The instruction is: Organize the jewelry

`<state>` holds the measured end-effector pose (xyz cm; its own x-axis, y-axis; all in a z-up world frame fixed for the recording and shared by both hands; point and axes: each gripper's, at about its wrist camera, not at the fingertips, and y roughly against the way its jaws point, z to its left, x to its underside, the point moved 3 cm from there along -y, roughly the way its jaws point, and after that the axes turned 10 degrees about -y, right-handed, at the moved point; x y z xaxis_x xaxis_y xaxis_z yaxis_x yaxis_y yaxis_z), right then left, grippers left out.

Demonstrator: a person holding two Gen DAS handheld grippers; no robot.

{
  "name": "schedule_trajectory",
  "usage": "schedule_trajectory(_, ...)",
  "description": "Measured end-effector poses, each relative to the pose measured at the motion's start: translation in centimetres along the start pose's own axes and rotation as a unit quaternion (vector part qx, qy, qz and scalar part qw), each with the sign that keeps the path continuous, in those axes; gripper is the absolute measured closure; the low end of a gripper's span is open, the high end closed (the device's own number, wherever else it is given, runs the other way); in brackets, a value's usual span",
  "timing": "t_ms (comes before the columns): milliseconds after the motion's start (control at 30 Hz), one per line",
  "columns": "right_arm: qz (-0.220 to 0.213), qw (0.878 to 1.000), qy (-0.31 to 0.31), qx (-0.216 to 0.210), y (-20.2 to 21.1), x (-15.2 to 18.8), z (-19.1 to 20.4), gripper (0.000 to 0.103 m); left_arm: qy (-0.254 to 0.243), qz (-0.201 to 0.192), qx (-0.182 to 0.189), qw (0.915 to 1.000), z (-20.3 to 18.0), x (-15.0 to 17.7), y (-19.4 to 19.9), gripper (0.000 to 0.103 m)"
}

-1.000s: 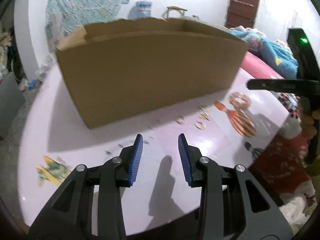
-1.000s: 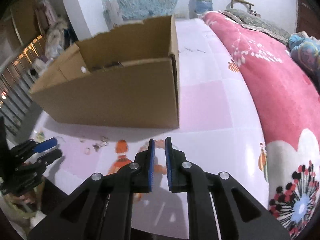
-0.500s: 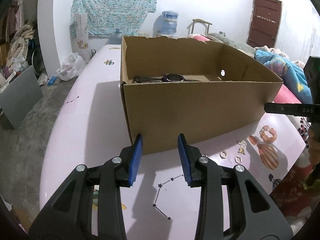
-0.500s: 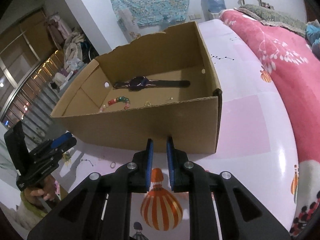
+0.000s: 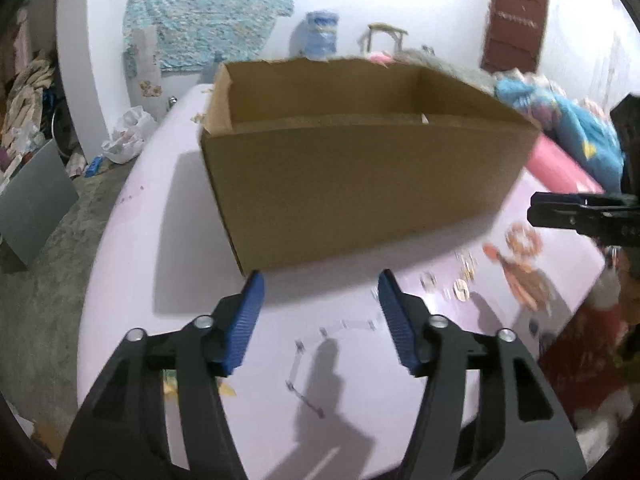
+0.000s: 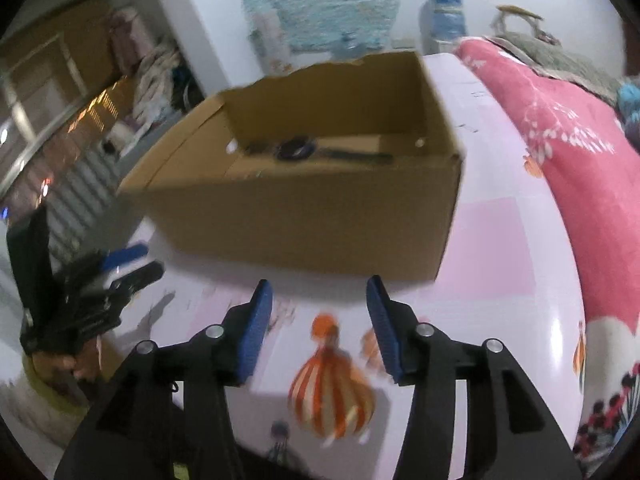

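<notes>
while both frames are blurred, the left gripper [image 5: 320, 280] and right gripper [image 6: 320, 286] show ribbed blue pads spread wide, holding nothing. small gold rings [image 5: 460, 280] lie on the glossy pink sheet [image 5: 140, 260] beside the matte cardboard box [image 6: 320, 216], which holds a dark watch [image 6: 298, 149].

text: none legible | box [image 5: 360, 184]: unmarked, as far as blur allows
</notes>
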<state>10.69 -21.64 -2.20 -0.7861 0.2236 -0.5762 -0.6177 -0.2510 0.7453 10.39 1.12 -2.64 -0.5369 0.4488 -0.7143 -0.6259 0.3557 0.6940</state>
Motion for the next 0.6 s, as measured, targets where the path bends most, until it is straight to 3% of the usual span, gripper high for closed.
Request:
schedule_trajectory(33, 0.009, 1.0, 0.004, 0.0, -0.1, 0.7, 0.2, 0.05, -0.01, 0.01, -0.002, 0.9999, -0.6, 0.5, -0.1, 0.037)
schedule_trajectory(233, 0.051, 0.998, 0.017, 0.035, -0.9, 5.2, 0.9, 0.045, -0.044, 0.066, -0.023, 0.9966, -2.3, 2.4, -1.6, 0.025)
schedule_trajectory(300, 0.042, 0.996, 0.027, 0.072, -1.2, 5.8, 1.0, 0.045, -0.04, 0.062, -0.029, 0.9969, -2.2, 2.4, -1.7, 0.019)
schedule_trajectory(433, 0.028, 0.992, 0.043, 0.111, -1.6, 5.9, 1.3, 0.033, -0.023, 0.067, -0.031, 0.997, -1.6, 2.5, -2.3, 0.008)
schedule_trajectory(533, 0.027, 0.99, 0.049, 0.127, -2.0, 6.2, 1.8, 0.022, 0.009, 0.073, -0.015, 0.9972, -1.0, 2.8, -2.5, 0.008)
schedule_trajectory(600, 0.026, 0.99, 0.049, 0.132, -2.0, 6.4, 1.9, 0.018, 0.005, 0.071, -0.02, 0.9972, -0.9, 2.9, -2.6, 0.008)
